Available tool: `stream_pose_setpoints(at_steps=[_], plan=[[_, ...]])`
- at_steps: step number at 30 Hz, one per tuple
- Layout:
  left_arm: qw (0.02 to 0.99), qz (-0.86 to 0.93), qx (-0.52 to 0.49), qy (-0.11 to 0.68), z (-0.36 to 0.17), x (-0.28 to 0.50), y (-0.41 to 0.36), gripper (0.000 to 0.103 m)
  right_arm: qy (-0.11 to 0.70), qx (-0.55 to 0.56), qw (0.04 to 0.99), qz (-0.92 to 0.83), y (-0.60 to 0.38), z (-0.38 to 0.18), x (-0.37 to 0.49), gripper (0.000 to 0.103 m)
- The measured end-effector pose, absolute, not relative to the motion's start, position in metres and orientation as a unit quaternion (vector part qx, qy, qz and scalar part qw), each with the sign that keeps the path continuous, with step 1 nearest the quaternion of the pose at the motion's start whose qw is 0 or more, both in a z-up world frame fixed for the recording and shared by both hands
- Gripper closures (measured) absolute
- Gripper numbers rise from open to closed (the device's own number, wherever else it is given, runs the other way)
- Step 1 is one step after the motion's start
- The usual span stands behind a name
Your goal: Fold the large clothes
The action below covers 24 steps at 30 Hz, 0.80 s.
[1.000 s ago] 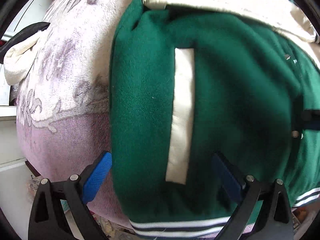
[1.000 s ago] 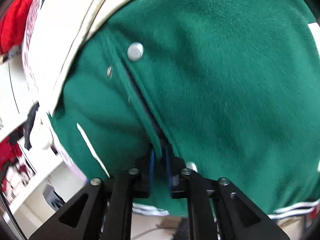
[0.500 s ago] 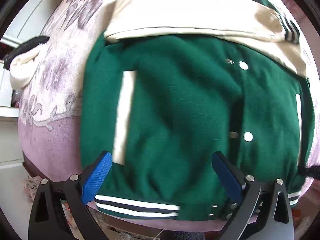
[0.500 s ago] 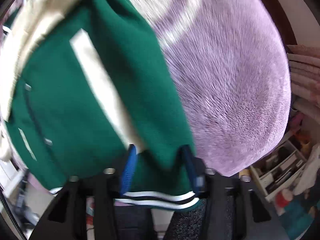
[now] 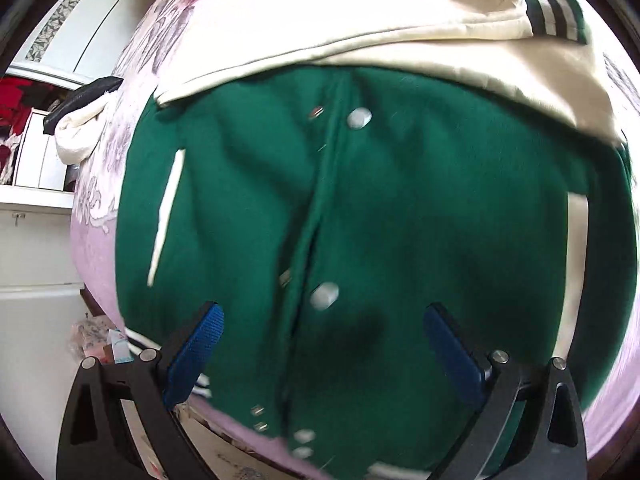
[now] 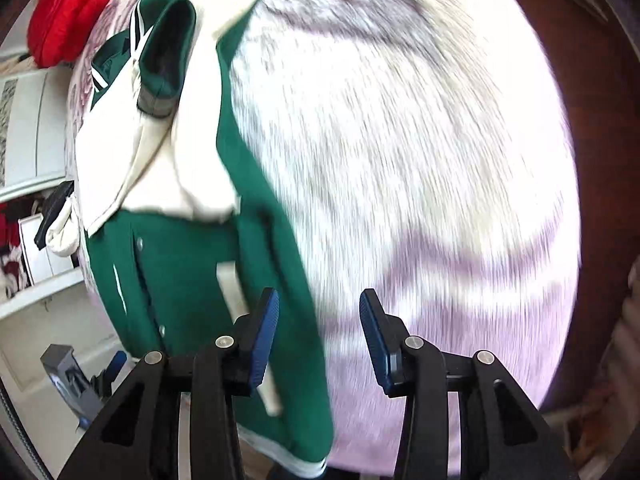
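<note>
Lying spread across the plush blanket [image 6: 420, 160] on the bed is the green varsity jacket [image 5: 400, 220], front side up, its snap placket running down the middle and a metal snap [image 5: 325, 295] showing just left of centre. Its cream sleeves [image 5: 340, 36] are folded across the chest, and one striped green cuff [image 5: 554, 10] points off to the upper right in the left wrist view. A slim cream pocket welt [image 5: 166, 216] marks the jacket's left half there, and the striped hem sits at the near edge of the bed.

The left gripper [image 5: 324, 354] hovers over the lower front of the jacket, jaws spread wide, blue pads [image 5: 196, 354] well apart and pressing on nothing; the cloth lies flat beneath them.

The right gripper [image 6: 318, 340] hangs at the jacket's side edge, where green fabric meets the lilac blanket. Its jaws are opening, and the jacket's edge lies below the gap rather than pinched in it; the pads hold nothing.

A red bundle [image 6: 68, 12] rests at the far end of the bed, and a cream garment with a black strap [image 5: 80, 120] hangs off the blanket's side, near white cupboards [image 5: 36, 240].
</note>
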<state>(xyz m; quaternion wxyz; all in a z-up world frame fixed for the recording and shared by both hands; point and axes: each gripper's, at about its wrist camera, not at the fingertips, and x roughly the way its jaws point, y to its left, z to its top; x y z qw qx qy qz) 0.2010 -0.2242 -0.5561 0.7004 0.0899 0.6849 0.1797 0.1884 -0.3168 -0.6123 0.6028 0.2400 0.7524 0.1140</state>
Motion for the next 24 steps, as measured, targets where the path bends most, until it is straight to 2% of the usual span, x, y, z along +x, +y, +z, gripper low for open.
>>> stream_pose_setpoints(at_steps=[4,5,6,7,8,11,15,16,17,18,19,20,24], plan=[[0.705,0.189,0.11,0.674,-0.575,0.22,-0.239,0.0,0.753,0.176,0.609,0.178,-0.278,-0.632,0.219,0.059],[0.704,0.19,0.115,0.674,-0.58,0.223,-0.24,0.0,0.75,0.165,0.614,0.184,-0.27,-0.634,0.216,0.061],[0.703,0.192,0.12,0.675,-0.585,0.225,-0.241,0.0,0.745,0.144,0.626,0.179,-0.267,-0.634,0.214,0.07],[0.701,0.194,0.125,0.674,-0.588,0.227,-0.242,0.0,0.742,0.14,0.634,0.168,-0.266,-0.634,0.213,0.089],[0.7,0.197,0.126,0.675,-0.59,0.227,-0.242,0.0,0.738,0.152,0.64,0.154,-0.258,-0.633,0.207,0.095],[0.7,0.201,0.13,0.673,-0.587,0.225,-0.244,0.0,0.728,0.164,0.656,0.116,-0.257,-0.63,0.199,0.096],[0.698,0.202,0.133,0.674,-0.577,0.222,-0.248,0.0,0.748,0.188,0.626,0.119,-0.269,-0.63,0.192,0.096],[0.702,0.201,0.134,0.67,-0.569,0.218,-0.251,0.0,0.755,0.193,0.615,0.122,-0.269,-0.626,0.191,0.094],[0.707,0.198,0.134,0.666,-0.562,0.214,-0.254,0.0,0.762,0.187,0.609,0.12,-0.278,-0.62,0.186,0.079],[0.712,0.193,0.135,0.662,-0.551,0.206,-0.261,0.0,0.762,0.18,0.611,0.117,-0.285,-0.611,0.182,0.07],[0.716,0.187,0.135,0.659,-0.544,0.198,-0.268,0.0,0.757,0.176,0.618,0.116,-0.294,-0.598,0.175,0.051],[0.718,0.181,0.138,0.658,-0.537,0.19,-0.276,0.0,0.755,0.168,0.624,0.114,-0.301,-0.588,0.172,0.039],[0.715,0.151,0.147,0.666,-0.521,0.152,-0.318,0.0,0.762,0.14,0.628,0.072,-0.347,-0.56,0.141,0.036]])
